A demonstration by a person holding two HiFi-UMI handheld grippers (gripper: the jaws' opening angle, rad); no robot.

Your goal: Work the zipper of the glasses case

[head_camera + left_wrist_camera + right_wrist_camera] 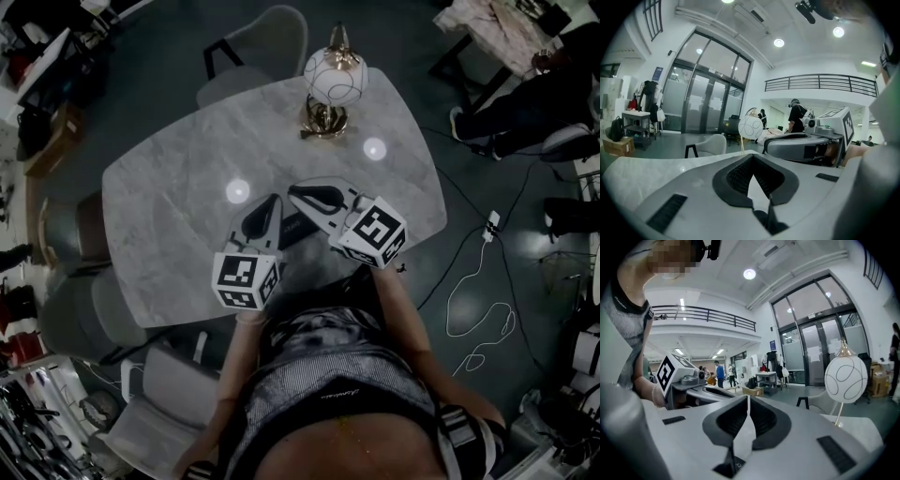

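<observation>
Both grippers hang above the near edge of the grey marble table (169, 187), side by side and pointing away from me. My left gripper (265, 214) is shut, its jaws meeting with nothing between them in the left gripper view (752, 159). My right gripper (314, 195) is also shut and empty (748, 401). A dark oblong thing (298, 231), probably the glasses case, lies on the table under and between them, mostly hidden. Neither gripper view shows the case. Each gripper view shows the other gripper alongside, the right gripper (806, 145) and the left gripper (693, 385).
A lamp with a white globe and gold base (330, 80) stands at the table's far side. Chairs sit behind the table (258, 47) and at its left (84, 309). A white cable (478, 300) loops on the floor at right. A seated person (525, 103) is at top right.
</observation>
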